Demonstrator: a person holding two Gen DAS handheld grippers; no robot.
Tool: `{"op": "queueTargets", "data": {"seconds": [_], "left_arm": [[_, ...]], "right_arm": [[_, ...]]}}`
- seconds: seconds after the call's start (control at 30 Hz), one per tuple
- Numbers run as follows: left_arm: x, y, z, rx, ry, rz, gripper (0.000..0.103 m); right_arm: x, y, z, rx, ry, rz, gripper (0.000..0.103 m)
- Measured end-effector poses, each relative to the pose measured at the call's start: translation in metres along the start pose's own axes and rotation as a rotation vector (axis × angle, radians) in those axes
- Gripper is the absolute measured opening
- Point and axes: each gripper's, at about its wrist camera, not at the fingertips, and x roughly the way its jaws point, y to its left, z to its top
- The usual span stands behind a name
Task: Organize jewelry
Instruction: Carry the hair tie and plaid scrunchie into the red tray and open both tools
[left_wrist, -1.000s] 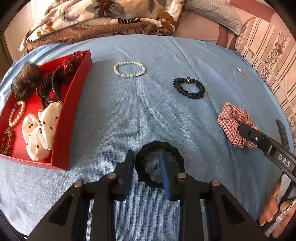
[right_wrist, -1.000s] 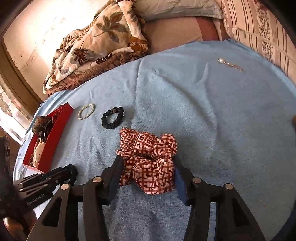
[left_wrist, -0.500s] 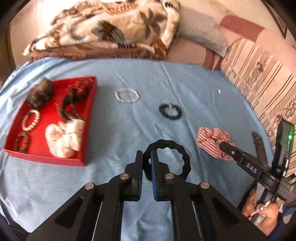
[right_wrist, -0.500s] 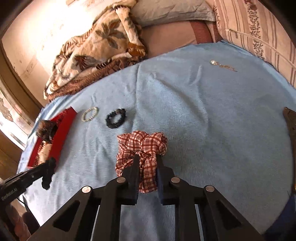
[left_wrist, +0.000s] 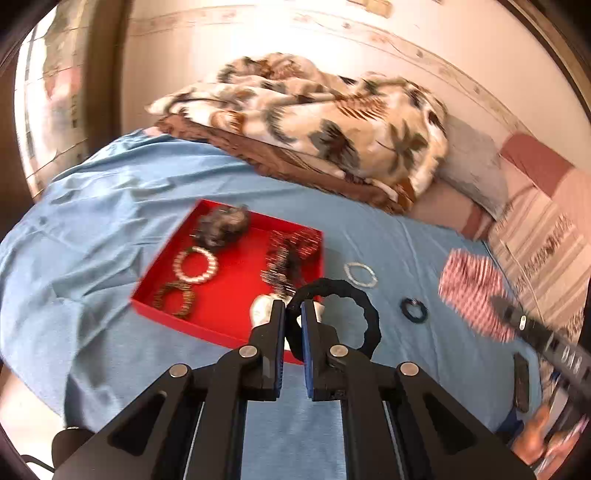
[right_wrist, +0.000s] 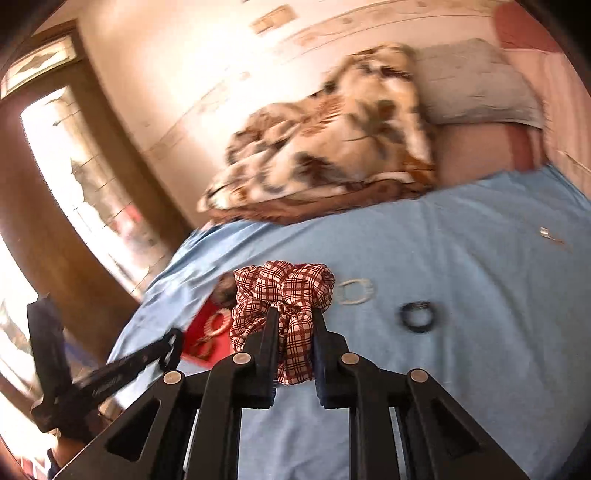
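Note:
My left gripper is shut on a black ridged hair band and holds it in the air over the near right corner of the red tray. The tray holds a pearl bracelet, a brown bracelet, a dark hair bun and other hair pieces. My right gripper is shut on a red plaid scrunchie, lifted above the blue bedspread; it also shows in the left wrist view. A white bead bracelet and a small black scrunchie lie on the bedspread.
A floral blanket and a grey pillow lie at the head of the bed. A small silver pin lies far right on the bedspread. A striped cushion borders the right side. A doorway is at left.
Both grippers closed on their items and lifted them off the bedspread. The left one has moved left over the tray's corner; the right one has swung left toward the tray.

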Motion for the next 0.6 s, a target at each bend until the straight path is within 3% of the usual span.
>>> {"op": "queueTargets", "data": {"seconds": [0.23,0.6], "left_arm": [[0.006,0.034,-0.005,-0.084,0.02,0.001,0.008],[0.016,0.076,-0.013,-0.191,0.042,0.016,0.008]], "right_arm": [[0.012,0.005,-0.03,0.001,0.081,-0.052,0.017],[0.024,0.017,-0.032,-0.017,0.137,-0.065,0.017]]}}
